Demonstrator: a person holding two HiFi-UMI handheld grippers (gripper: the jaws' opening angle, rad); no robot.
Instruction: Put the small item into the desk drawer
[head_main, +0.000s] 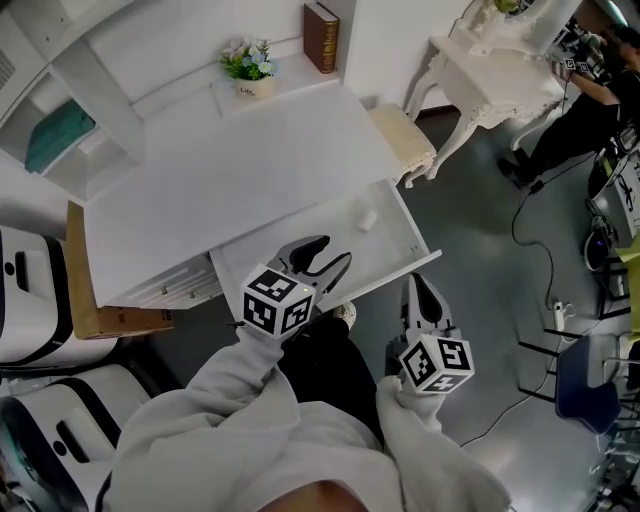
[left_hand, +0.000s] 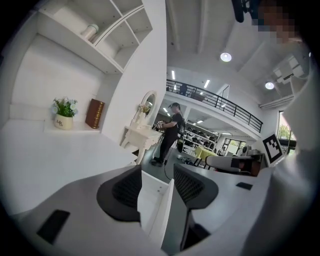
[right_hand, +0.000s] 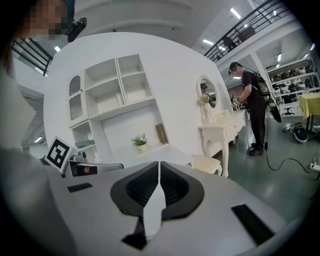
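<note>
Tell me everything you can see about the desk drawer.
The drawer is white, shallow and rectangular, looks like painted wood, and stands pulled well out from under the white desk top. Its front panel faces the person. A small white item lies on its floor near the right end. The left gripper hovers over it, open and empty; whether it touches the drawer cannot be told.

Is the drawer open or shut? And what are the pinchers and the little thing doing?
drawer: pulled open.
small item: lying inside the drawer.
left gripper: jaws apart, empty.
right gripper: jaws shut, empty.
book: standing upright.
</note>
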